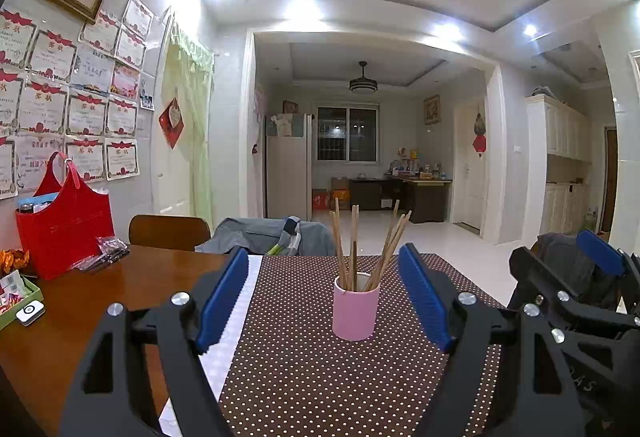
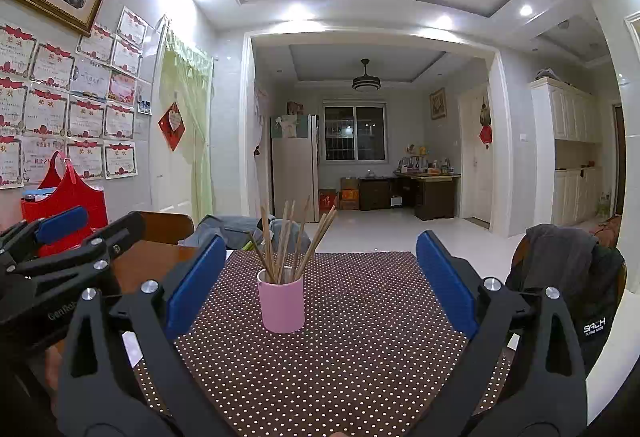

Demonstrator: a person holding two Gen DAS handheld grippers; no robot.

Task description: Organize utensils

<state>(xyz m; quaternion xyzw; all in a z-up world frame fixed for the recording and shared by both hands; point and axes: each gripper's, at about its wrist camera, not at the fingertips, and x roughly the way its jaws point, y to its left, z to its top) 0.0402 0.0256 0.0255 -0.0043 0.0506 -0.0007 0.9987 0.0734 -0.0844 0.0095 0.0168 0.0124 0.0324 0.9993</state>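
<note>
Upright on the brown white-dotted tablecloth [image 1: 320,377] of the wooden table [image 1: 120,289] stands a pink cylindrical cup [image 1: 356,311] holding wooden chopsticks [image 1: 354,249]. Both the left gripper [image 1: 326,301] and right gripper [image 2: 320,285] hover with blue-padded fingers [image 1: 224,297] spread wide, empty, the cup just ahead.

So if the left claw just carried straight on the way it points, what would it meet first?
Probably the pink cup of chopsticks. It stands on the dotted cloth ahead of the open left claw, slightly right of centre between the fingers. Nothing lies before it, though depth is hard to judge.
</note>
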